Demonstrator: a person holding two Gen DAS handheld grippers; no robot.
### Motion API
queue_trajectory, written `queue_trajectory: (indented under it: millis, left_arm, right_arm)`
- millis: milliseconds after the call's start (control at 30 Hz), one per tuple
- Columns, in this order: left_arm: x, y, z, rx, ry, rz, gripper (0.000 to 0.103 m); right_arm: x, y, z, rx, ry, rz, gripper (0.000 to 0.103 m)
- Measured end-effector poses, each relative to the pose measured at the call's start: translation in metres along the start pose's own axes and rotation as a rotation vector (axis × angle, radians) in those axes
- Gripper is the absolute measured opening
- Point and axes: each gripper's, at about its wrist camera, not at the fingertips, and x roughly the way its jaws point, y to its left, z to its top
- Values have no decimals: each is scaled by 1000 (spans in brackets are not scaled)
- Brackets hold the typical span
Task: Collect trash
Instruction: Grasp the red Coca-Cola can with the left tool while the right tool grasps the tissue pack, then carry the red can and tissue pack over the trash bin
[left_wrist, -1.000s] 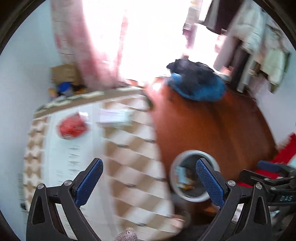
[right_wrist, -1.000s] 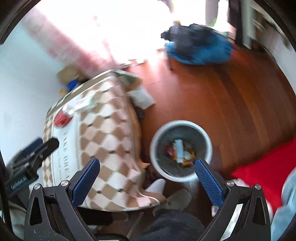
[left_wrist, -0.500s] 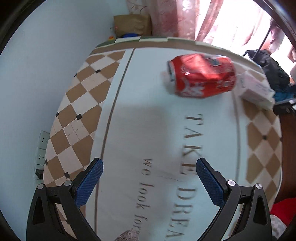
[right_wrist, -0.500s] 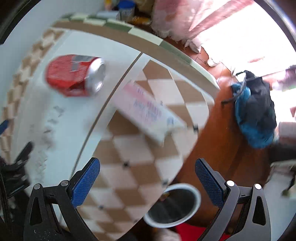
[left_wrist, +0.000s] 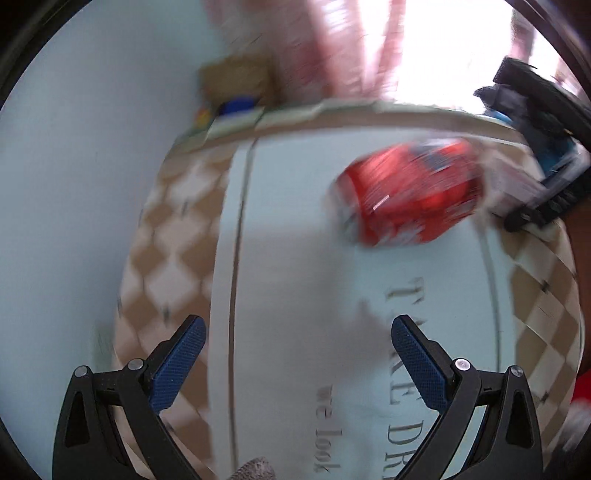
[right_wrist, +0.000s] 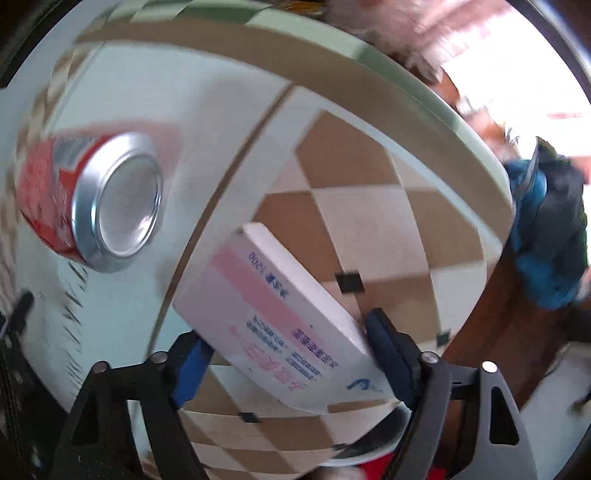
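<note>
Checkered tablecloth (right_wrist: 354, 192) — right gripper (right_wrist: 288, 354) jaws flank box (right_wrist: 280, 325), beside can (right_wrist: 88, 199).

Left tool (left_wrist: 295, 354) spread wide, red can (left_wrist: 410, 195) lying on tablecloth (left_wrist: 295, 229)

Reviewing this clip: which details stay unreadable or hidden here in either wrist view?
- Red can, left wrist view: label smeared by motion blur.
- White and pink box, right wrist view: small print too blurred to read; whether the right claw actually grips it is unclear.
- Bin, right wrist view: only a rim sliver shows beneath the table edge.
- Tablecloth lettering, left wrist view: cut off by the frame edge.
</note>
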Motion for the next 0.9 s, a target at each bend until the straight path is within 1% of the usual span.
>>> queue_trajectory:
  millis: [67, 100, 133, 167, 200, 267, 333, 367, 433, 467, 567, 633, 667, 700, 733, 767, 800, 867, 900]
  left_arm:
    - [-11, -13, 18, 145, -54, 5, 103]
    - [-14, -18, 25, 193, -64, -1, 103]
    - [-15, -27, 38, 283, -64, -15, 103]
    - [-14, -31, 45, 330, -57, -30, 103]
    - [-10, -41, 56, 418, -40, -61, 103]
    - [-2, -52, 70, 525, -19, -111, 103]
    - [8, -59, 83, 587, 11, -147, 103]
    - [12, -65, 85, 615, 33, -160, 103]
    - [26, -75, 89, 676, 91, -175, 103]
    - [35, -80, 89, 706, 125, -170, 103]
    - [55, -90, 88, 761, 180, -140, 103]
    - [66, -95, 86, 783, 198, -127, 102]
    - [68, -97, 85, 788, 193, -129, 101]
    - [67, -94, 84, 789, 186, -132, 97]
    - [66, -96, 83, 788, 164, -127, 82]
    - [65, -97, 84, 775, 151, -119, 82]
    - [62, -96, 86, 760, 135, -125, 82]
    - [55, -94, 87, 725, 121, -153, 82]
    - [52, -93, 86, 710, 108, -154, 82]
  right_arm:
    - [-2, -22, -14, 143, -3, 43, 72]
    - [-3, -30, -22, 187, -10, 55, 70]
    - [-5, -37, -31, 213, -27, 38, 70]
    - [-5, -41, -37, 224, -40, 24, 69]
    - [-5, -43, -45, 230, -50, 29, 69]
    - [-7, -50, -55, 258, -76, 63, 70]
    - [-9, -57, -63, 287, -79, 107, 71]
    - [-10, -58, -62, 290, -82, 119, 72]
    - [-10, -68, -65, 289, -88, 128, 72]
    - [-11, -69, -65, 285, -88, 129, 72]
    - [-13, -67, -64, 273, -89, 121, 72]
    - [-7, -57, -71, 262, -94, 108, 72]
    - [-7, -55, -72, 256, -98, 100, 72]
    - [-5, -49, -72, 253, -103, 92, 71]
    - [-5, -45, -73, 249, -113, 77, 67]
    - [-5, -40, -74, 237, -133, 47, 63]
    - [-5, -35, -73, 231, -146, 31, 63]
    - [-5, -32, -77, 244, -171, 29, 63]
    - [-6, -31, -80, 249, -182, 31, 62]
